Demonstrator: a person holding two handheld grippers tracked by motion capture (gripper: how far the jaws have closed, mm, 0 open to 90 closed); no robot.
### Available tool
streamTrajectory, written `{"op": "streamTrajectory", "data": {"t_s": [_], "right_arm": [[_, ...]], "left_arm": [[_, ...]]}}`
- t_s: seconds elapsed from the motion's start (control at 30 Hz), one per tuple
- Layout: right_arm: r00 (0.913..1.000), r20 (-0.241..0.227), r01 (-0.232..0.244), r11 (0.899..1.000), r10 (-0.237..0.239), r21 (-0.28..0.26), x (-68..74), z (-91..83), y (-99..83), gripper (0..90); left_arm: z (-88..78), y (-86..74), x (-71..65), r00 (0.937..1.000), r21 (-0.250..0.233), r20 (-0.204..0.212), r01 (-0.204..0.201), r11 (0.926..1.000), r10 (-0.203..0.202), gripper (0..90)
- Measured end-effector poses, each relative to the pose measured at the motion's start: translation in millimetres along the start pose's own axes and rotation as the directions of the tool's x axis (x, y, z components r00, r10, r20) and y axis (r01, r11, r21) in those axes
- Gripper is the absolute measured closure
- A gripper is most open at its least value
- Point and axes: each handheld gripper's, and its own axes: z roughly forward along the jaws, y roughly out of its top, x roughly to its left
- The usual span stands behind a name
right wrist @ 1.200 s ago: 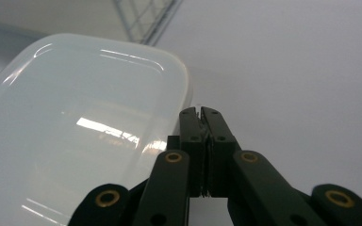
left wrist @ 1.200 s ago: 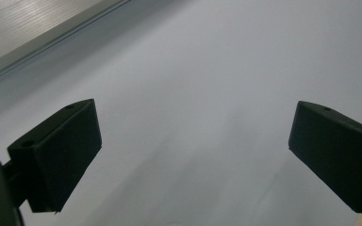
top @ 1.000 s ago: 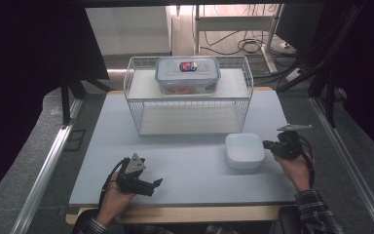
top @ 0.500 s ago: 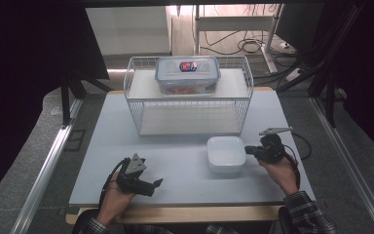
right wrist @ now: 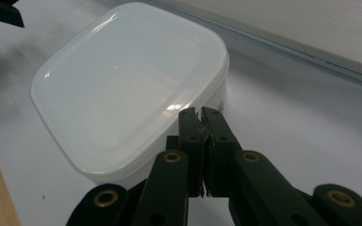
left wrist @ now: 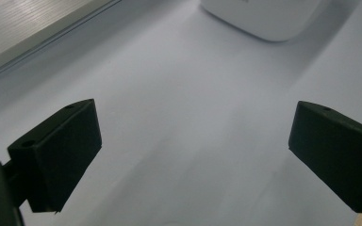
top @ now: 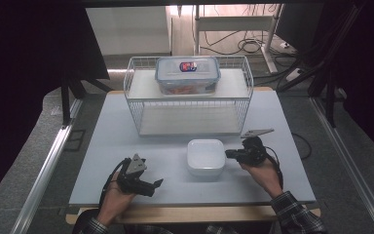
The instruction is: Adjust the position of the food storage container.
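Note:
A white square lidded container (top: 205,157) sits on the pale table (top: 126,136), in front of the wire rack. My right gripper (top: 229,154) is at its right side, jaws pressed together with nothing between them. In the right gripper view the shut gripper (right wrist: 200,113) has its tips against the container's (right wrist: 122,94) rim. My left gripper (top: 154,186) rests on the table at the front left, held in a hand, open and empty. In the left gripper view the gripper's (left wrist: 193,150) jaws stand wide apart over bare table, with the container's (left wrist: 264,16) corner far ahead.
A white wire rack (top: 131,105) stands at the back middle of the table. A clear lidded food box (top: 187,73) sits on its upper shelf. The table's wooden front edge (top: 195,213) runs below both hands. Cables lie on the floor behind.
My right gripper has moved left across the table, and the white container has slid left ahead of it. The left gripper has stayed where it was.

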Motion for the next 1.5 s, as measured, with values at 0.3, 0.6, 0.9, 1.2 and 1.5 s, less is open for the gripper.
{"op": "streamTrajectory", "data": {"t_s": [0.3, 0.6, 0.9, 1.2, 1.5], "right_arm": [[0.9987, -0.036, 0.035, 0.999, -0.035, -0.008, 16.4, 12.3, 5.1, 86.1], [0.9962, 0.0, 0.087, 0.996, -0.087, -0.012, 21.9, 18.9, 9.0, 85.1], [0.9885, 0.032, 0.15, 0.985, -0.148, -0.081, 25.4, -2.1, 4.3, 54.9], [0.9835, 0.003, 0.179, 0.975, -0.181, -0.132, 30.5, -11.5, -3.1, 17.8], [0.9868, 0.046, 0.159, 0.983, -0.155, -0.089, 29.0, -7.1, -17.6, 8.5]], "left_arm": [[1.0, 0.1, -0.6, 1.0, 0.002, -0.002, -0.002, 1.0, 0.002, 2.9], [0.5, 0.1, -1.0, 1.0, 0.003, -0.002, -0.004, 1.0, 0.004, 2.9], [-0.7, -0.2, -1.0, 1.0, -0.006, 0.007, -0.006, 1.0, 0.006, 4.9], [-2.3, -1.1, 2.1, 0.9983, -0.036, 0.04, 0.043, 0.9984, -0.042, 5.6], [-0.1, -1.2, 0.8, 0.9997, -0.02, 0.023, 0.007, 0.9998, -0.006, 4.0]]}}
